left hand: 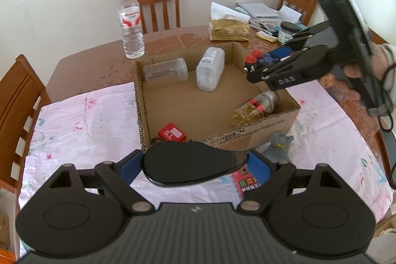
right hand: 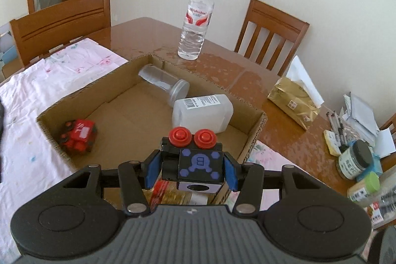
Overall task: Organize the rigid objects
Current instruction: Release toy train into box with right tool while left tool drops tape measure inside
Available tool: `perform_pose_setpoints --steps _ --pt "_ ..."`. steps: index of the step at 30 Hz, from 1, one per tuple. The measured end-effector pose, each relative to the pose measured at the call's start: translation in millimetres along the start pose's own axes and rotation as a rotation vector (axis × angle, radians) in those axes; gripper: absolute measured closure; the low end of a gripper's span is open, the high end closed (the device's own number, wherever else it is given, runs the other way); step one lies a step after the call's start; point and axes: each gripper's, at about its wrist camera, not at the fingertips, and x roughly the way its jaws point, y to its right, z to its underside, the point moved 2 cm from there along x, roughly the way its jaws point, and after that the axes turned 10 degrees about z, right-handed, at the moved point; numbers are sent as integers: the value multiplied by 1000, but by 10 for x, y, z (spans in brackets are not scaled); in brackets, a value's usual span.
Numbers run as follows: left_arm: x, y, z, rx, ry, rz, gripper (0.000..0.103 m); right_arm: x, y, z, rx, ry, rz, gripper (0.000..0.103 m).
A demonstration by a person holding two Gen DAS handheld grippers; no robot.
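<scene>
The wooden table carried a pink floral cloth, and on that sat the open cardboard box, the largest of the things I was sorting into. From my left hand's camera the box filled the middle; a clear water bottle stood on bare wood beyond it at eleven o'clock, and a gold tissue pack lay at one o'clock. Inside the box, a white plastic jug lay on its side against the far wall, with a clear lidded jar lying just beside it. A bottle of gold capsules lay in the box's near right corner, and a red toy cube sat in the near left corner. My right gripper hung over the box's right side, its blue pads pinching a black cube toy with two red knobs. My left gripper, at six o'clock outside the box, clamped a glossy black oval object. A small grey figurine stood just outside the box's near wall.
</scene>
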Motion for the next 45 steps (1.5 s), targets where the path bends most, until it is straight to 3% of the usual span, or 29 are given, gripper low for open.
perform_pose_setpoints --steps 4,10,23,36,44,45 --pt "12 0 -21 -14 -2 -23 14 110 7 -27 17 2 21 10" --pt "33 24 -81 -29 -4 -47 14 -82 30 39 51 16 0 0" --pt "124 72 -370 -64 7 -119 14 -487 40 366 167 -54 -63 0" --pt "692 -341 -686 32 -11 18 14 -702 -117 513 305 -120 15 0" --pt "1022 -601 -782 67 2 63 13 -708 -318 669 348 -221 117 0" --pt "1033 -629 -798 64 14 61 9 -710 -337 696 352 -232 122 0"
